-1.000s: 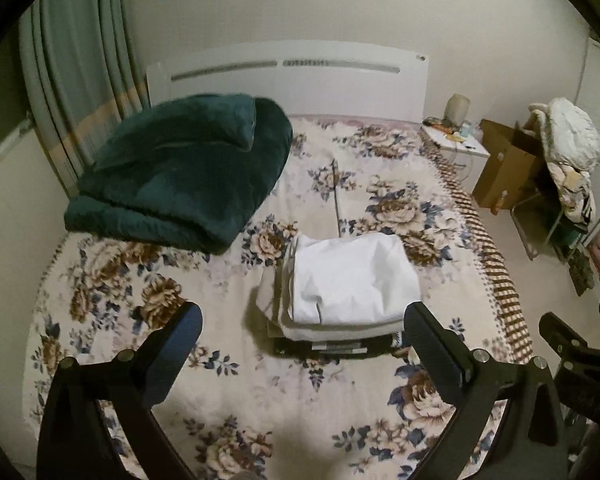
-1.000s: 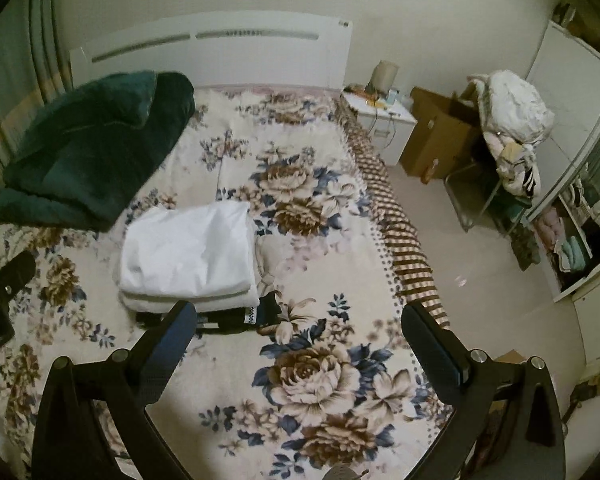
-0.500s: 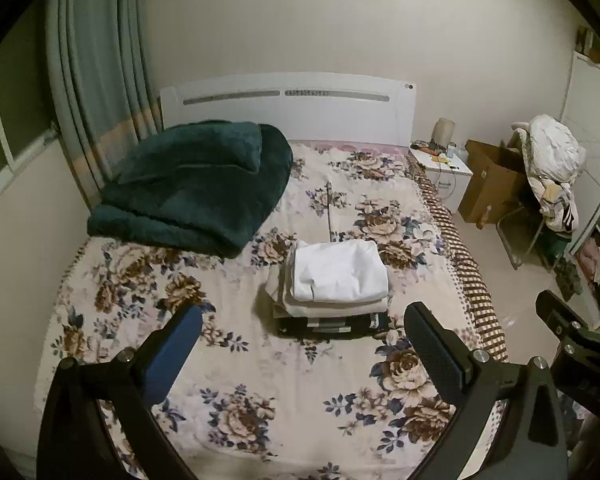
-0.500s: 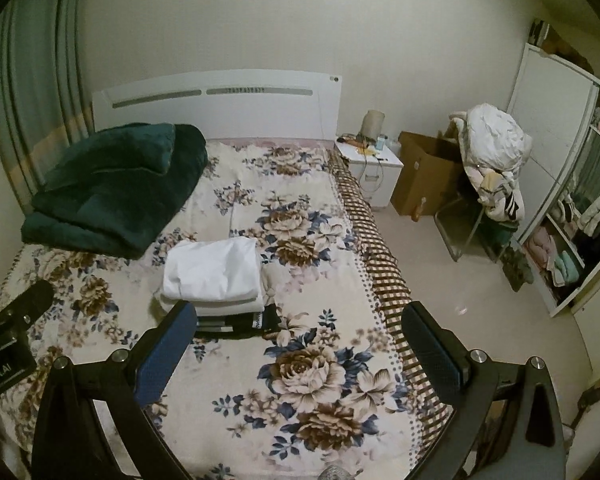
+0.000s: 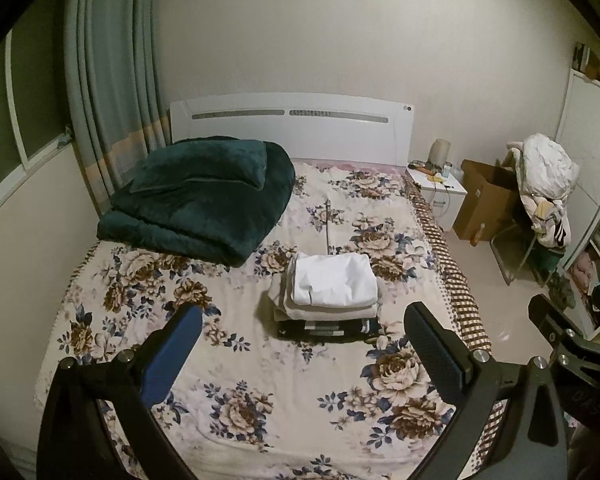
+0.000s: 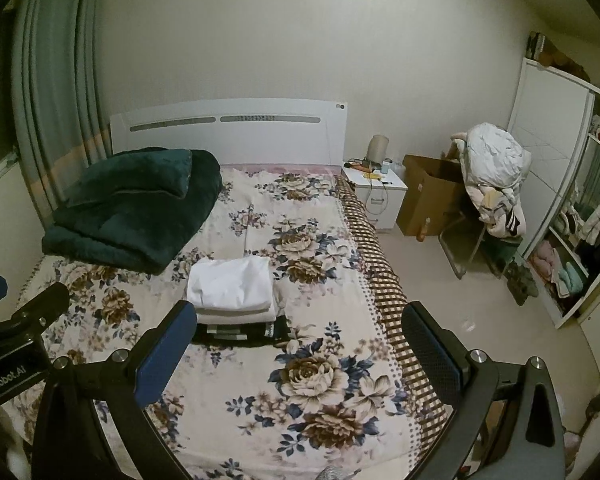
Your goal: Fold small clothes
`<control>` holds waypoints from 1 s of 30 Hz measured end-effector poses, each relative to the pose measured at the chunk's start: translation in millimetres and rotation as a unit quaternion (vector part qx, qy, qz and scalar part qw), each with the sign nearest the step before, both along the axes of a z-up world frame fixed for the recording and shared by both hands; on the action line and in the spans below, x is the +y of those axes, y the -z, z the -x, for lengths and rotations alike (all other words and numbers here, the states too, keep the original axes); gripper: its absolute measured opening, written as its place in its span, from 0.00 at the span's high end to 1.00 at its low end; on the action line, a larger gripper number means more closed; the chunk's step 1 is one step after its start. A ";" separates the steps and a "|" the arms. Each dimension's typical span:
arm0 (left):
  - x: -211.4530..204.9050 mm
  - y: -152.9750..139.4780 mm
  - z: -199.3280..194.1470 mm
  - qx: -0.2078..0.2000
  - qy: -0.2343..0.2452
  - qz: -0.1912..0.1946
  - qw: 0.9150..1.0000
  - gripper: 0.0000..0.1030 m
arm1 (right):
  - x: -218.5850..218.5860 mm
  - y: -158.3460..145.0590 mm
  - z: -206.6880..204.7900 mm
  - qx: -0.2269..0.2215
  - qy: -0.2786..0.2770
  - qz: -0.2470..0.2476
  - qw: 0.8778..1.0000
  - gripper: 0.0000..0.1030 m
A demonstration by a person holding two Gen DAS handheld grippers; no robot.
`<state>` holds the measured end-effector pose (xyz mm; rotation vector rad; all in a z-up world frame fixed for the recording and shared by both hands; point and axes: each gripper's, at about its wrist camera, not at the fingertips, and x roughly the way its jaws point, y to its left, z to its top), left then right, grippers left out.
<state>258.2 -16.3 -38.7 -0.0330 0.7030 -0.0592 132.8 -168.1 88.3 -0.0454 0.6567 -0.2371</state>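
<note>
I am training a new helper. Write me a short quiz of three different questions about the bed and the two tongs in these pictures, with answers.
1. True or false: the left tongs hold a garment.
2. Which item lies on top of the stack? A) white garment B) green blanket C) cardboard box
3. Fill in: the green blanket lies on the bed near the ______.

Key
1. False: both the left tongs and the right tongs are open and hold nothing.
2. A: the white garment is on top; the darkest garment is at the bottom.
3. The headboard.
</note>
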 end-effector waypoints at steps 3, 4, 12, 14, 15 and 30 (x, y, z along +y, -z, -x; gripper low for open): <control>0.3 -1.1 2.6 0.000 0.001 0.000 1.000 0.00 | 0.2 -5.4 4.3 -0.003 -0.003 0.001 1.000 0.00; 0.5 -0.8 2.5 0.000 0.001 0.000 1.000 0.00 | 0.4 -7.3 5.7 -0.004 -0.004 0.001 1.000 0.00; 3.0 -9.3 11.8 0.003 -0.007 0.000 1.000 0.00 | 1.8 -12.5 0.1 -0.005 -0.012 -0.001 1.000 0.00; 3.4 -11.9 13.3 0.002 -0.006 0.001 1.000 0.00 | 1.9 -13.1 0.8 -0.004 -0.013 -0.002 1.000 0.00; 3.6 -13.3 13.9 0.001 -0.007 -0.001 1.000 0.00 | 1.9 -13.4 0.0 -0.004 -0.013 -0.001 1.000 0.00; 2.0 -24.4 14.2 -0.004 -0.004 0.001 1.000 0.00 | 4.8 -16.1 -1.9 -0.008 -0.016 -0.002 1.000 0.00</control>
